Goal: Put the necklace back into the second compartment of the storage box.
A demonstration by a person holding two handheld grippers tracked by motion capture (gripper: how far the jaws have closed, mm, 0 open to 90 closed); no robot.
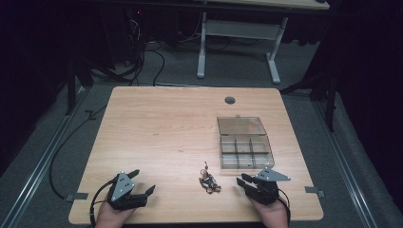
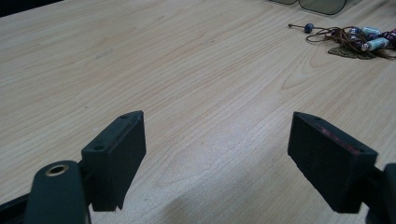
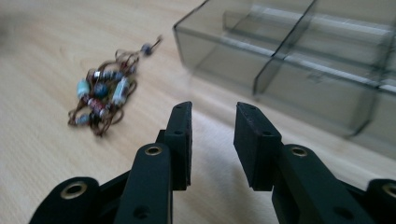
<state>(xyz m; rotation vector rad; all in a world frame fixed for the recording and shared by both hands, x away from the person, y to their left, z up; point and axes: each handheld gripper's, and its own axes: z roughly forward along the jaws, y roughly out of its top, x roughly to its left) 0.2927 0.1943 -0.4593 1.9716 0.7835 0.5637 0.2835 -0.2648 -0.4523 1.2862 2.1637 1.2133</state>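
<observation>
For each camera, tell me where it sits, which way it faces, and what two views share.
High view: above the near edge, looking forward and down on the table; both hands and the left gripper and right gripper show.
Left gripper view: on the left gripper, looking across the table; open fingers.
Right gripper view: on the right gripper, facing the box; parted fingers.
Shared: the bead string.

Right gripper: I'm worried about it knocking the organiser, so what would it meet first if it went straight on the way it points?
Probably the clear compartment box: the right gripper, jaws open and empty, aims at its near corner. The beaded cord lies off to one side.
</observation>
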